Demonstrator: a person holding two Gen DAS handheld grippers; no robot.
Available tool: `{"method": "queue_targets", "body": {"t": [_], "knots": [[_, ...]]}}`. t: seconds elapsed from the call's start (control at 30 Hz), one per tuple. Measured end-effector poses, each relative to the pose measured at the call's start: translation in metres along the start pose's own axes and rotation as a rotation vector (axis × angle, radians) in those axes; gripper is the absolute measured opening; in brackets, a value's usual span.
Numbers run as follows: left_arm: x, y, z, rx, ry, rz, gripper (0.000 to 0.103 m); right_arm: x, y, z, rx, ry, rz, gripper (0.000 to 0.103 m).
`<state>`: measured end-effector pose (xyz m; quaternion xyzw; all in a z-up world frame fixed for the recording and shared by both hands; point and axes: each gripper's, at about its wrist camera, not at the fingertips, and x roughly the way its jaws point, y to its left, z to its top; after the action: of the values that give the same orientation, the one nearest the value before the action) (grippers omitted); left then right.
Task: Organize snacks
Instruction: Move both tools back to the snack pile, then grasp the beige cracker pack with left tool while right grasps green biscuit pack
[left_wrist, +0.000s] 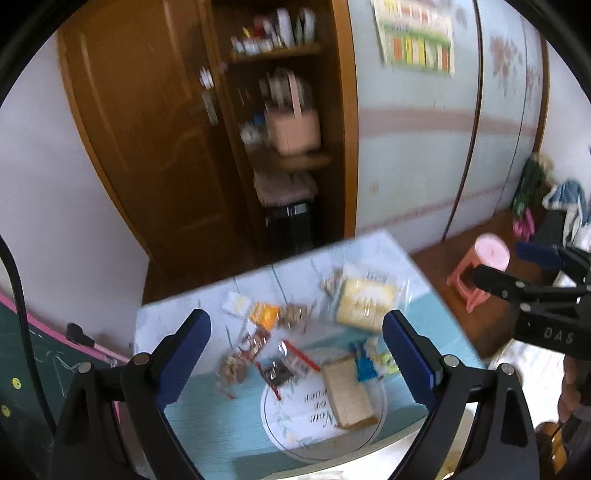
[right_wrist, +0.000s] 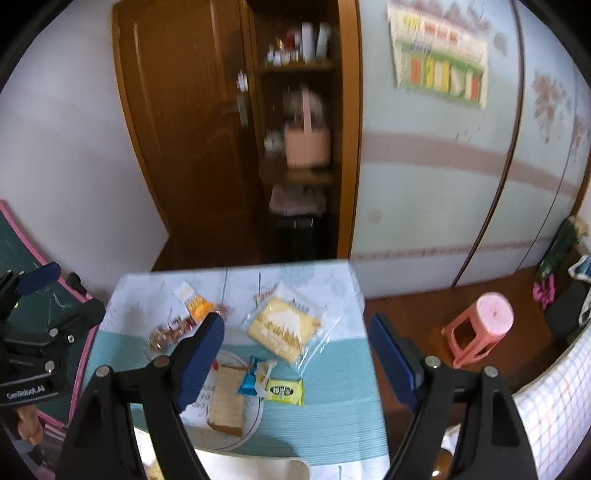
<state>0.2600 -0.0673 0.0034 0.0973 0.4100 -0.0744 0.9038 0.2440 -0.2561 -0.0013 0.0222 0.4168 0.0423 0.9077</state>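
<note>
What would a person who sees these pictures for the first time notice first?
Probably the small table with its pale blue cloth, strewn with snack packets: a large clear bag of yellow biscuits lies near the far side, and a tan rectangular wafer block rests on a round glass plate at the near edge. Behind it stands an open brown wooden cupboard, and a pink plastic stool is on the floor to the right.
</note>
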Motion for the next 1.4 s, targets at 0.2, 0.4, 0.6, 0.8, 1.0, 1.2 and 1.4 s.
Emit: {"method": "queue_targets", "body": {"t": [0.2,0.4,0.6,0.8,1.0,1.2,1.4], "knots": [[0.111,-0.02,-0.048,0.0,0.33,-0.052,0.094,0.101,-0.005,-0.033,-0.061,0.248,0.026,0.076],[0.183,-0.034,-0.095,-0.061,0.539,-0.102,0.092,0.162,-0.001,-0.072,-0.217,0.397,0.112,0.052],[0.21,-0.047,-0.109,-0.104,0.617,-0.142,0.092,0.184,0.007,-0.094,-0.344,0.414,0.189,0.052],[0.23,-0.05,-0.123,-0.16,0.688,-0.166,0.086,0.193,0.021,-0.106,-0.489,0.39,0.217,0.052],[0.244,-0.047,-0.133,-0.24,0.732,-0.187,0.078,0.2,0.019,-0.103,-0.518,0.355,0.248,0.052],[0.241,-0.057,-0.132,-0.145,0.705,-0.136,0.055,0.202,0.015,-0.103,-0.519,0.352,0.316,0.052],[0.232,-0.039,-0.133,-0.083,0.69,-0.147,0.053,0.201,0.022,-0.108,-0.569,0.358,0.366,0.052]]}}
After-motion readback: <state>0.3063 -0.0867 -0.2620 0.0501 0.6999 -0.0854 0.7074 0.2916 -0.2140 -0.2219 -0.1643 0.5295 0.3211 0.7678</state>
